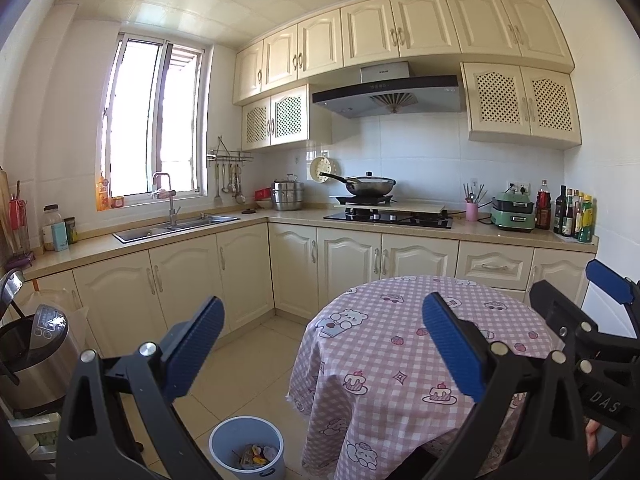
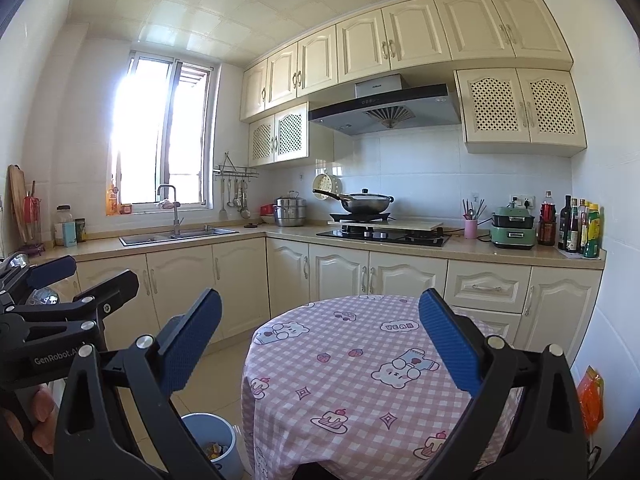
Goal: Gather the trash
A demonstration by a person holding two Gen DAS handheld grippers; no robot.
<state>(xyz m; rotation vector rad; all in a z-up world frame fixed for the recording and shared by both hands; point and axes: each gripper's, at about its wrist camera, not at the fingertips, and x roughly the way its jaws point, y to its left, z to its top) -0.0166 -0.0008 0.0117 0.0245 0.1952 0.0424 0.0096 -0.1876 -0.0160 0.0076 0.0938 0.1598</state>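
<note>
In the left wrist view, the left gripper [image 1: 322, 344] has its blue fingers [image 1: 194, 348] spread wide, and nothing is between them. The right gripper [image 1: 608, 308] shows at 3 o'clock, over the far edge of the round surface [image 1: 400, 360], which is covered with a pink checked cloth. The blue trash bin [image 1: 246, 448] stands on the tiled floor at 6 o'clock, just beside the hanging cloth. Inside it lies some trash [image 1: 256, 456], with yellow and grey pieces. A steel cooker [image 1: 36, 352] stands at 9 o'clock, well apart from the bin.

In the right wrist view, the right gripper [image 2: 320, 340] also has its fingers [image 2: 450, 344] spread wide and holds nothing. The left gripper [image 2: 52, 280] is at 9 o'clock, and its fingers look apart too. The trash bin [image 2: 208, 444] is at 7 o'clock, partly hidden behind the near finger, close to the cloth of the surface [image 2: 360, 360]. A little trash [image 2: 216, 450] can be seen in it. At 12 o'clock, a wok [image 2: 362, 202] sits on the stove of the kitchen counter [image 2: 520, 250].
</note>
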